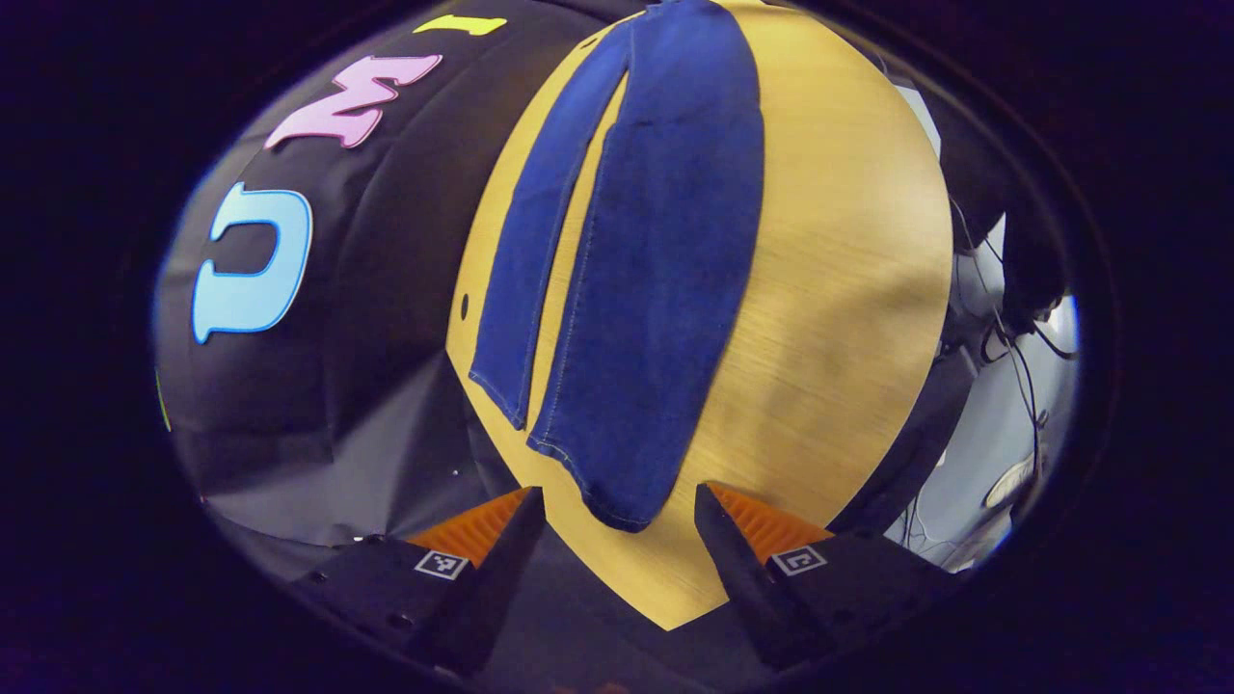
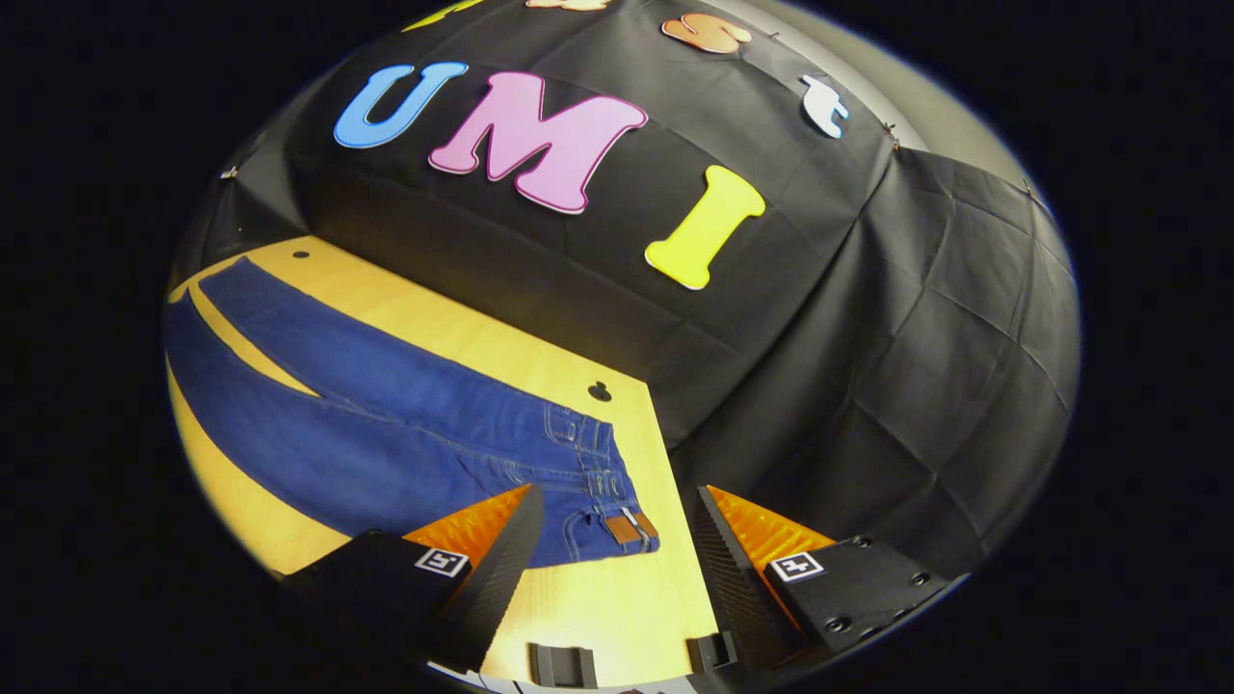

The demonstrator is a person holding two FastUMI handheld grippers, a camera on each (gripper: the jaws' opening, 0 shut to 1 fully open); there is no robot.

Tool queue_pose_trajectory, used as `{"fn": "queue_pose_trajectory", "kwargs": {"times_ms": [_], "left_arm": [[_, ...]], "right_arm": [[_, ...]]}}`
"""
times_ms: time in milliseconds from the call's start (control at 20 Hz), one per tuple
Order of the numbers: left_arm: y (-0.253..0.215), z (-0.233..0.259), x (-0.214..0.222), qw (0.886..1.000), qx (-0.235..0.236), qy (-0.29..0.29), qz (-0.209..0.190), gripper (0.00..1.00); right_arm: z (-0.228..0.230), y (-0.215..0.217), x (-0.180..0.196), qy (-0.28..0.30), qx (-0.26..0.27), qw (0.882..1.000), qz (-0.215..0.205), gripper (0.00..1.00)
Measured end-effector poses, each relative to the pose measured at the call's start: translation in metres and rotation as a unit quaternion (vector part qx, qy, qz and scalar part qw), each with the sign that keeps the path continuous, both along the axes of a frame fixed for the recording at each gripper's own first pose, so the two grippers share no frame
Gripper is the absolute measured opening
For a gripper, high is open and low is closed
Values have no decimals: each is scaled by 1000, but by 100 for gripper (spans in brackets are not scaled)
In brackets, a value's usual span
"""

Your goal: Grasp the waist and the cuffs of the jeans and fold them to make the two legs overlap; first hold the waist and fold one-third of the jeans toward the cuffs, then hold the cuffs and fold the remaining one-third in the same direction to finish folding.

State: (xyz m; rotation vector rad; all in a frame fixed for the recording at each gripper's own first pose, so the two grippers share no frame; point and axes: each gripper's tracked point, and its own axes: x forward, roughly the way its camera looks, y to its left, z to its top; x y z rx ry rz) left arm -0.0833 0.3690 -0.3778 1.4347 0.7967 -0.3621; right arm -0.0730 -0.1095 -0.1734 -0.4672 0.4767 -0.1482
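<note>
Dark blue jeans (image 1: pixel 656 280) lie flat and spread out on the yellow wooden table (image 1: pixel 848 289), the two legs side by side with a narrow gap. In the left gripper view the cuffs (image 1: pixel 617 492) point toward me, and my left gripper (image 1: pixel 619 506) hovers open just above the nearer cuff, holding nothing. In the right gripper view the jeans (image 2: pixel 386 424) run away to the left, with the waist (image 2: pixel 617 482) and its brown patch nearest. My right gripper (image 2: pixel 617 506) stands open over the waist end, with nothing between its fingers.
The black cloth wall (image 2: pixel 819 366) hangs close behind and beside the table. A round hole (image 2: pixel 600 391) marks the table corner near the waist. Cables and pale floor (image 1: pixel 1012 386) lie past the table's far edge in the left gripper view.
</note>
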Motion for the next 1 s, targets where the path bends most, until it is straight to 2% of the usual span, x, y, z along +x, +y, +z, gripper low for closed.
{"fn": "queue_pose_trajectory", "kwargs": {"times_ms": [100, 200, 300, 400, 500, 550, 650, 750, 800, 1000], "left_arm": [[6, -1, 16, 1000, 22, -15, -16, 95], [3, -6, 28, 999, 21, -19, -30, 95], [-2, -11, 31, 999, 22, -15, -35, 87], [0, -18, 33, 999, 17, -2, -28, 71], [-2, -25, 36, 1000, 8, 11, -15, 51], [-3, -26, 37, 1000, 4, 13, -8, 39], [-5, -28, 32, 1000, -6, 20, 6, 25], [-8, -31, 30, 999, -10, 29, 15, 14], [-6, -30, 31, 999, -12, 36, 22, 5], [-6, -32, 33, 994, -55, 69, 68, 6]], "right_arm": [[-7, -14, -9, 14, 4, 1000, -17, 96], [-12, -35, -14, 16, 2, 999, -43, 97], [-18, -57, -18, 21, -17, 998, -59, 97], [-15, -76, -16, 24, -58, 997, -50, 97], [-20, -92, -14, 37, -114, 993, -20, 96], [-26, -99, -17, 53, -140, 989, -1, 96], [-39, -105, -20, 84, -187, 978, 44, 97], [-53, -98, -13, 108, -237, 959, 113, 96], [-63, -94, -6, 124, -265, 944, 152, 96], [-123, -75, 15, 185, -346, 872, 294, 96]]}}
